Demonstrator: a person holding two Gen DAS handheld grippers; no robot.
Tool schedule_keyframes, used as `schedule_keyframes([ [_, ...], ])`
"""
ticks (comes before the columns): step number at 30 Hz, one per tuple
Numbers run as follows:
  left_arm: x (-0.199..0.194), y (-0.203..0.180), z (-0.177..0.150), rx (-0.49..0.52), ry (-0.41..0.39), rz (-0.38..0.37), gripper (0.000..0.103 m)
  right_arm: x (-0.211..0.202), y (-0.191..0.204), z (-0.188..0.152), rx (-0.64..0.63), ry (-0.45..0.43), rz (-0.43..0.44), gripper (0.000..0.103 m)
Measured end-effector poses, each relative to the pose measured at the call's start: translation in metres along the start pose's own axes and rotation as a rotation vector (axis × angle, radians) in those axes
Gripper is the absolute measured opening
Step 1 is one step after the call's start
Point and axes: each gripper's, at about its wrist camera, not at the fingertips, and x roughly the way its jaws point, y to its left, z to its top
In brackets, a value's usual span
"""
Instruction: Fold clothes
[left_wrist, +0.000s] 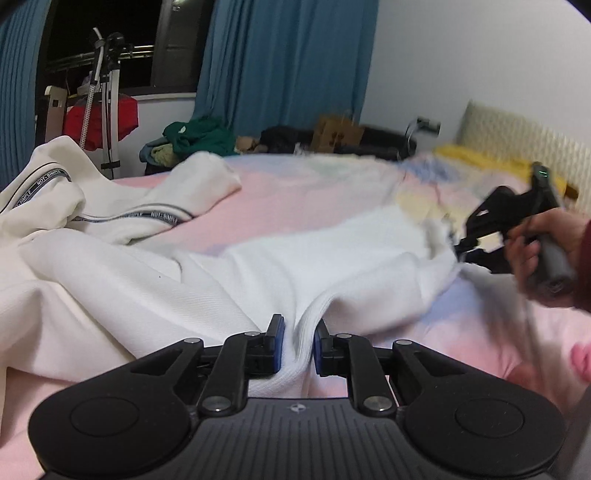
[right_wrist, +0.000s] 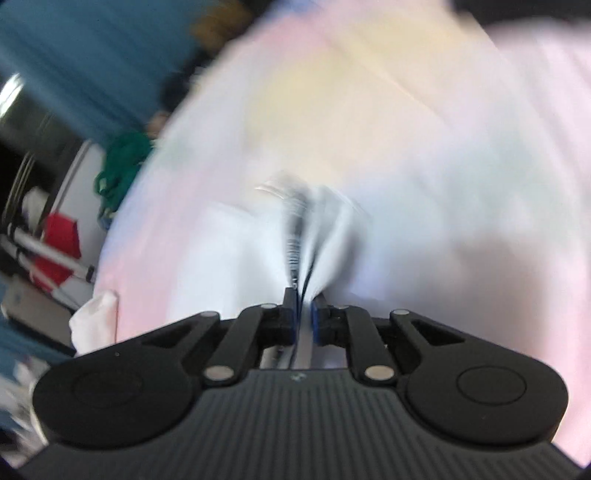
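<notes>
A white garment (left_wrist: 280, 266) with a black "NOT-SIMPLE" stripe lies spread and rumpled across the pink bed (left_wrist: 303, 192). My left gripper (left_wrist: 298, 341) is shut on a bunched fold of its ribbed hem near the bed's front. My right gripper (left_wrist: 458, 243) shows at the right, held in a hand, pinching the garment's far edge. In the blurred right wrist view my right gripper (right_wrist: 303, 314) is shut on white cloth (right_wrist: 325, 229) with a dark striped trim, above the bed (right_wrist: 498, 129).
A pile of green and other clothes (left_wrist: 195, 138) sits beyond the bed by blue curtains (left_wrist: 280, 62). A garment steamer stand (left_wrist: 107, 92) and red item stand at the left. A cream headboard (left_wrist: 524, 140) and yellow pillow are at the right.
</notes>
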Motion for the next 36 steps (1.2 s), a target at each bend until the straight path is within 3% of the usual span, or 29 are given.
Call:
schedule_keyframes([
  [3,0.005,0.0,-0.005,0.015,0.002,0.018,0.017,-0.007,-0.022,0.006,0.17,-0.017,0.081,0.026],
  [6,0.007,-0.001,-0.009,0.018,0.001,0.029,0.017,-0.023,-0.013,0.007,0.13,-0.125,0.065,0.051],
  [8,0.008,-0.003,-0.01,0.034,-0.001,0.041,0.018,-0.032,-0.003,0.006,0.077,-0.186,0.047,0.074],
  [10,0.009,-0.005,-0.012,0.046,-0.005,0.051,0.018,-0.04,0.008,0.005,0.007,-0.223,0.028,0.076],
  [14,0.007,-0.006,-0.015,0.056,-0.011,0.063,0.019,-0.038,0.039,-0.007,-0.192,-0.226,-0.005,0.076],
  [17,0.006,-0.006,-0.017,0.054,-0.011,0.069,0.019,-0.019,0.054,-0.019,-0.333,-0.188,-0.095,0.075],
  [20,0.006,-0.007,-0.018,0.061,-0.012,0.075,0.02,0.004,0.052,-0.02,-0.387,-0.132,-0.171,0.075],
  [22,0.005,-0.007,-0.018,0.065,-0.013,0.076,0.02,0.007,0.047,-0.022,-0.385,-0.134,-0.193,0.072],
  [26,0.003,-0.004,-0.018,0.056,-0.017,0.065,0.021,-0.004,0.028,-0.009,-0.287,-0.141,-0.198,0.028],
  [28,0.001,-0.003,-0.017,0.05,-0.02,0.057,0.021,-0.009,0.014,-0.005,-0.209,-0.132,-0.186,0.021],
  [32,-0.001,0.0,-0.015,0.045,-0.019,0.045,0.023,-0.014,-0.016,0.001,-0.056,-0.094,-0.182,0.018],
  [36,-0.003,0.0,-0.013,0.05,-0.017,0.04,0.025,-0.016,-0.018,-0.002,-0.035,-0.101,-0.139,0.018],
])
